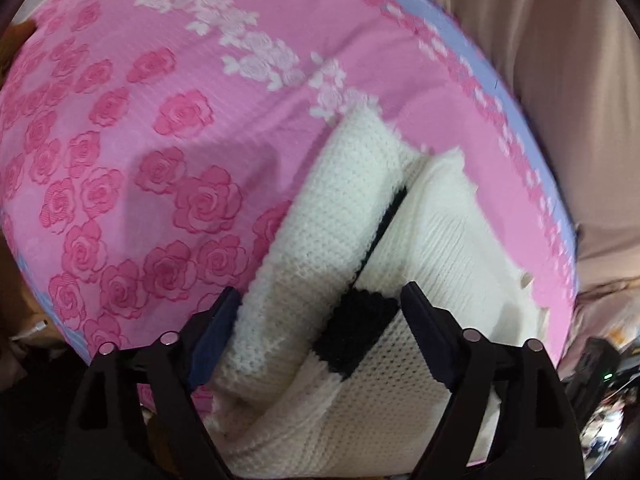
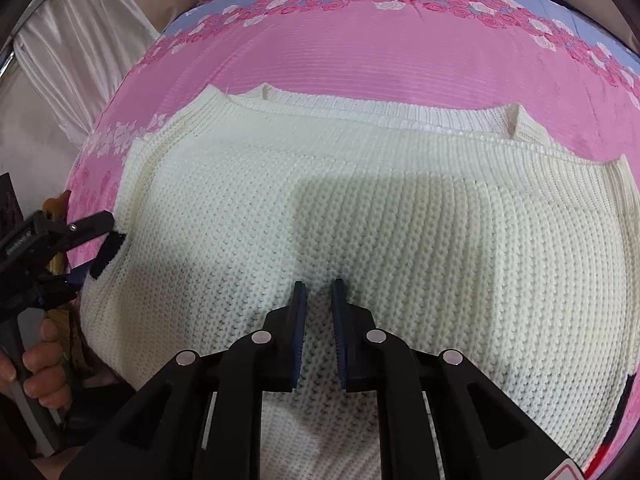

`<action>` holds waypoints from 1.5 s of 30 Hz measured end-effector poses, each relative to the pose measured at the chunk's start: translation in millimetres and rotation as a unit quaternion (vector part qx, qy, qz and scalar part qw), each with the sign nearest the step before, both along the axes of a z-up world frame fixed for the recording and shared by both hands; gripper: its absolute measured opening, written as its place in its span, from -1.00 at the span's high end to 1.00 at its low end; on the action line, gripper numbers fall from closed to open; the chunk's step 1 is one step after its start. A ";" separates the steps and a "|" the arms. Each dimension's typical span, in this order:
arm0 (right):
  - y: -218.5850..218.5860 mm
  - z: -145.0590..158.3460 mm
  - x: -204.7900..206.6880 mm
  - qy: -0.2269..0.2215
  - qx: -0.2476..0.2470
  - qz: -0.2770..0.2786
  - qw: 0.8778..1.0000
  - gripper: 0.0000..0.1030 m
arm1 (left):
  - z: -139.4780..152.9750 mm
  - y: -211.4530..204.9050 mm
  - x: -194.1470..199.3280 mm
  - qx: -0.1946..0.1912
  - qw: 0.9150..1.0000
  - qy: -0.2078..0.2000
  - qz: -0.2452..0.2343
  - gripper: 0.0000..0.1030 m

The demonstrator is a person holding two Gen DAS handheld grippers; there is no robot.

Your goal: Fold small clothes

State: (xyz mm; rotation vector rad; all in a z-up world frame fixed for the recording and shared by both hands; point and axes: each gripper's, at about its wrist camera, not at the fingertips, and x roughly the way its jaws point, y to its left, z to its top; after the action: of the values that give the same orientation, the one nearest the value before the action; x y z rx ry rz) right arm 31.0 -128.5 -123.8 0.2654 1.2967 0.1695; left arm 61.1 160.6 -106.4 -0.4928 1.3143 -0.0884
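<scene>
The big white sweater [image 2: 360,216] lies flat on the pink bed [image 2: 360,52], running 9 to 3 o'clock, with the left gripper [image 1: 320,300] wide open around its black-edged side at 9 o'clock, while the right gripper [image 2: 319,284], nearly shut, pinches the middle.

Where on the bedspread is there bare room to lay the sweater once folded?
Free: the pink band of the bedspread between the sweater collar and the blue rose border, and the rose-printed stretch left of the sleeve. Crowded: the sweater's left edge, where the left gripper straddles the black-striped sleeve, and its middle under the right gripper.
</scene>
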 end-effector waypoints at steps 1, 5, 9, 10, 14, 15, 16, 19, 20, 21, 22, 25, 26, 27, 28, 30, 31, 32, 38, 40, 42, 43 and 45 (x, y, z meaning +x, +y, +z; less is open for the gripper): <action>-0.7 -0.3 -0.1 -0.001 0.002 0.000 1.000 0.80 | -3.8 -3.3 1.4 -0.001 1.000 0.006 -0.008 0.03; -8.1 1.3 -3.7 -0.002 0.012 0.000 1.000 0.80 | 23.2 -12.1 3.0 -0.040 0.999 -0.010 -0.019 0.63; -20.9 8.7 -13.9 -0.005 0.035 -0.017 0.999 0.76 | 79.0 -46.9 -0.9 -0.084 0.992 -0.057 -0.071 0.68; -25.7 12.6 -17.9 -0.008 0.042 -0.022 0.999 0.73 | 96.2 -63.4 -3.5 -0.094 0.989 -0.071 -0.094 0.68; -64.2 40.5 -45.2 -0.044 0.067 -0.065 0.995 0.65 | 143.9 -150.8 -16.4 -0.102 0.968 -0.113 -0.201 0.68; -74.9 44.9 -51.6 -0.049 0.070 -0.078 0.993 0.63 | 147.0 -167.9 -21.0 -0.104 0.962 -0.114 -0.225 0.68; -94.7 50.7 -63.0 -0.056 0.076 -0.100 0.991 0.61 | 148.7 -191.2 -24.9 -0.104 0.955 -0.115 -0.252 0.68; -145.7 60.0 -95.8 -0.068 0.073 -0.162 0.982 0.56 | 133.2 -265.2 -43.6 -0.087 0.937 -0.099 -0.322 0.68; -162.4 61.3 -107.7 -0.069 0.070 -0.180 0.979 0.53 | 119.8 -286.3 -49.2 -0.077 0.933 -0.091 -0.340 0.68; -178.9 61.6 -120.2 -0.069 0.068 -0.200 0.975 0.53 | 107.1 -301.9 -54.0 -0.065 0.929 -0.083 -0.355 0.66; -191.0 61.2 -129.4 -0.069 0.070 -0.214 0.972 0.53 | 90.9 -318.5 -60.2 -0.046 0.926 -0.071 -0.368 0.63; -222.6 57.8 -154.4 -0.065 0.091 -0.256 0.960 0.52 | 53.9 -338.4 -73.7 -0.023 0.925 -0.022 -0.379 0.54; -229.6 57.8 -160.8 -0.064 0.095 -0.264 0.958 0.52 | 54.1 -334.7 -76.5 -0.032 0.927 -0.017 -0.374 0.44; -233.5 59.6 -165.4 -0.066 0.097 -0.268 0.956 0.48 | 58.3 -327.5 -79.8 -0.037 0.927 -0.023 -0.371 0.04; -233.0 61.8 -167.9 -0.070 0.100 -0.269 0.955 0.42 | 67.1 -315.9 -80.9 -0.035 0.931 -0.039 -0.362 -0.34; -230.0 69.4 -166.2 -0.082 0.118 -0.266 0.953 -0.07 | 84.4 -289.2 -83.2 -0.029 0.937 -0.082 -0.338 -0.53; -226.2 70.9 -164.0 -0.086 0.129 -0.265 0.952 -0.21 | 90.0 -276.6 -83.4 -0.019 0.940 -0.097 -0.328 -0.57; -220.4 71.9 -157.6 -0.087 0.138 -0.263 0.951 -0.39 | 93.1 -264.2 -80.1 -0.002 0.943 -0.106 -0.315 -0.60; -176.8 28.1 -101.7 -0.010 0.182 -0.211 0.960 -0.48 | 73.4 -196.8 -69.4 0.035 0.968 -0.078 -0.236 -0.60; -163.8 16.8 -91.7 0.009 0.178 -0.204 0.963 -0.16 | 69.6 -185.4 -71.4 0.027 0.972 -0.068 -0.222 -0.60; -155.1 28.7 -84.4 -0.006 0.170 -0.186 0.968 0.61 | 69.5 -179.0 -74.4 0.027 0.974 -0.071 -0.212 -0.60; -156.4 42.0 -84.0 -0.030 0.181 -0.184 0.966 0.63 | 72.7 -177.9 -75.6 0.027 0.975 -0.073 -0.210 -0.60; -164.3 87.8 -89.1 -0.098 0.190 -0.180 0.960 0.66 | 74.6 -179.3 -75.4 0.029 0.975 -0.078 -0.207 -0.60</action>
State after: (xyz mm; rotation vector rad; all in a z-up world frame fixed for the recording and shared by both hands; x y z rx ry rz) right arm -58.1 -292.8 -36.0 0.7879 0.9923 0.1294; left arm -14.3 -18.7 -31.8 -0.1525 1.2435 -0.4258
